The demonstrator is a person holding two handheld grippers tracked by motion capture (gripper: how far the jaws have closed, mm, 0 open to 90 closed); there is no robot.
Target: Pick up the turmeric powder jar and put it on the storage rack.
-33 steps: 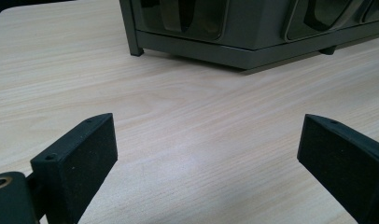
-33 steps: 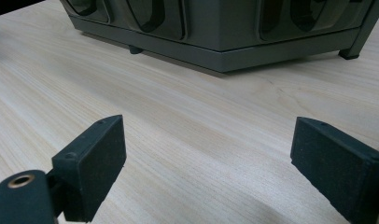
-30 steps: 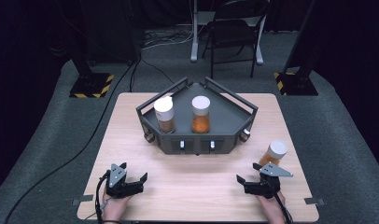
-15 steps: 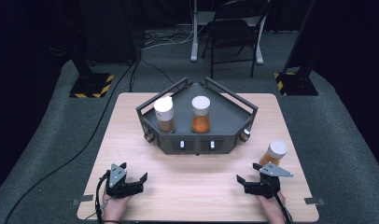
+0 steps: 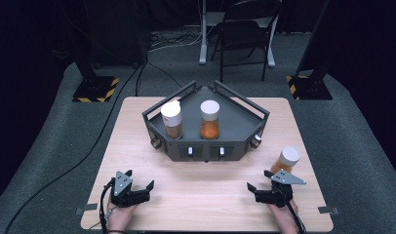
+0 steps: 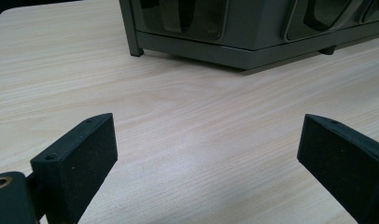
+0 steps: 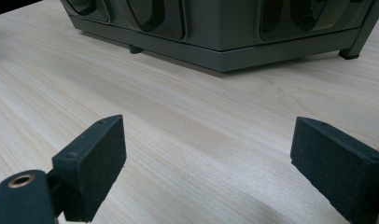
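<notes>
A dark grey angular rack (image 5: 235,119) stands at the middle back of the wooden table (image 5: 206,185). On it are two white-capped jars: a brown one (image 5: 171,120) on the left and an orange one (image 5: 209,120) beside it. A third orange jar (image 5: 285,161) stands on the table at the right, just beyond my right gripper (image 5: 261,181). My left gripper (image 5: 138,179) rests near the front left edge. Both are open, jaws wide apart over bare wood, with nothing between them. The rack's base (image 6: 253,49) lies ahead in the left gripper view, and the rack (image 7: 225,46) also fronts my right gripper (image 7: 206,163).
Beyond the table are a folding chair (image 5: 245,34), black stands with yellow-striped bases (image 5: 94,90), and a cable (image 5: 89,151) trailing over the grey floor. Bare wood lies between the grippers and the rack.
</notes>
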